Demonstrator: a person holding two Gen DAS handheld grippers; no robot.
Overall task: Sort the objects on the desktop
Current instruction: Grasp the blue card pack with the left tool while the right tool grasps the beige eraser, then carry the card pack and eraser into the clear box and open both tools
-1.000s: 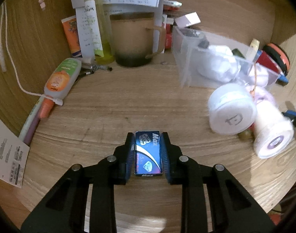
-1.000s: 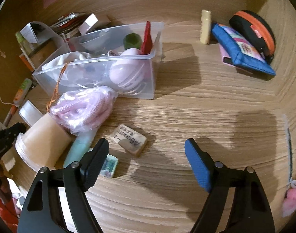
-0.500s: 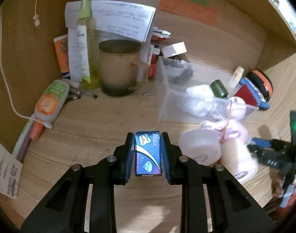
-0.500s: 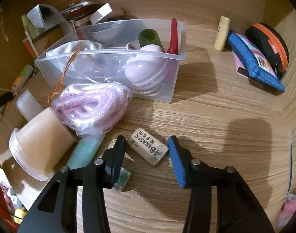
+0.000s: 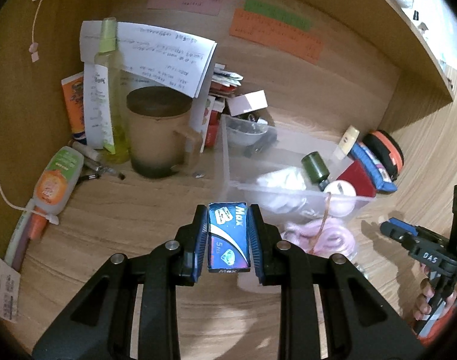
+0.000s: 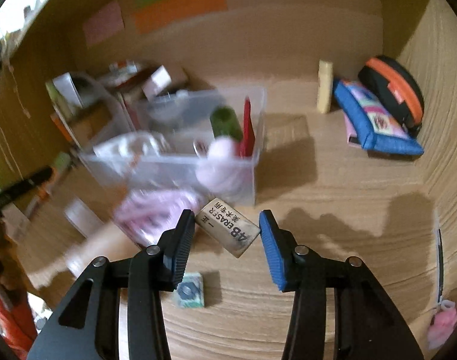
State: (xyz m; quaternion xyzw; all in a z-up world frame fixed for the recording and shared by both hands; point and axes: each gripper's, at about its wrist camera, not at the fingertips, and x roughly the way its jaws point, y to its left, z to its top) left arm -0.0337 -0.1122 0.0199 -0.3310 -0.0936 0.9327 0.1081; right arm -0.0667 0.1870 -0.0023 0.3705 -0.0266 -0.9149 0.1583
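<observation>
Both claws loaded, bin right ahead

The blue Max box (image 5: 228, 237) was clamped flat between the pads of the left claw (image 5: 227, 240), held above the wooden table (image 5: 114, 210), likely so it could be dropped straight into the clear bin (image 5: 291, 192) just past it. The 4B eraser (image 6: 227, 227) was pinched corner to corner by the right claw (image 6: 227, 240), tilted, so the grip looked iffy. Sticky notes (image 6: 180, 6) were seen on the wooden back wall, and clutter was crowded into the left corner.
</observation>
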